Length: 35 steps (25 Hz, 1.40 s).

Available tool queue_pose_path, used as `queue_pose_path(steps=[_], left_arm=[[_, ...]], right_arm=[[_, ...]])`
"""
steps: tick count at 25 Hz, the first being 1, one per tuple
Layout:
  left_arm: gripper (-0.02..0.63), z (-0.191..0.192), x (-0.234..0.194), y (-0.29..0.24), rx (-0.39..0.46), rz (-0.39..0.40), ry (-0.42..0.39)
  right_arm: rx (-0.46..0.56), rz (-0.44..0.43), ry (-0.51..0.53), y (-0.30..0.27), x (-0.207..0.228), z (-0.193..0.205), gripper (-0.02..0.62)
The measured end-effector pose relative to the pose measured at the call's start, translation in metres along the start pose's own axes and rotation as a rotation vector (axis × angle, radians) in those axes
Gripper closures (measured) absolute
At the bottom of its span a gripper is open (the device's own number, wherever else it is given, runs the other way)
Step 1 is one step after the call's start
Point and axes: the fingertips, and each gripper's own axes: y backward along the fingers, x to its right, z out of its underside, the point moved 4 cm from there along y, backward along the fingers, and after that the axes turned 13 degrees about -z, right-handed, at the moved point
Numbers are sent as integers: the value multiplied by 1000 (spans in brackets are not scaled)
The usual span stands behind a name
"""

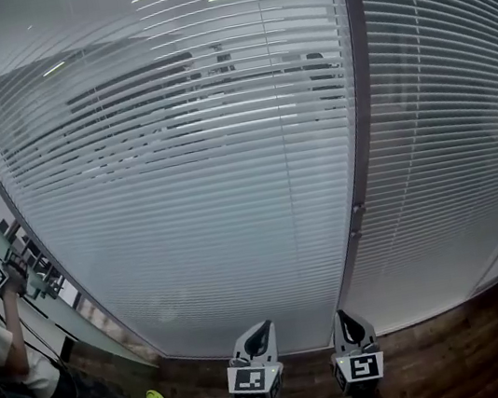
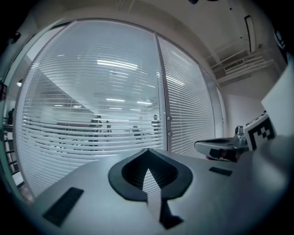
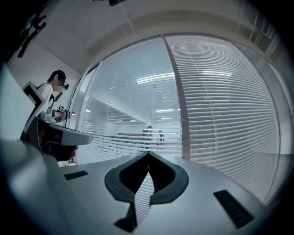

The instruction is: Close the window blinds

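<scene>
The blinds (image 1: 179, 177) filled the top and middle of the frame, slats partly open, while the left gripper (image 1: 260, 333) and right gripper (image 1: 347, 323) pointed at them from bottom middle, both shut and empty, likely ready to reach.

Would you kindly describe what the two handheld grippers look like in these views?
The left gripper and right gripper match: pale grey shells tapering to a point, black ribbed jaw linings, and a cube with black-and-white square markers on each. No cables are visible.
</scene>
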Motion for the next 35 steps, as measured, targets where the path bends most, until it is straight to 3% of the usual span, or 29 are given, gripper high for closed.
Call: queue_pose_path(steps=[8, 21, 35], left_arm=[[606, -6, -2, 7, -11, -5, -3], [606, -2, -11, -52, 35, 15, -15], [606, -4, -33, -118, 29, 37, 1]], right_arm=[[-12, 0, -5, 5, -6, 2, 594], [-18, 24, 9, -41, 18, 10, 594], [-5, 32, 32, -103, 39, 7, 594]])
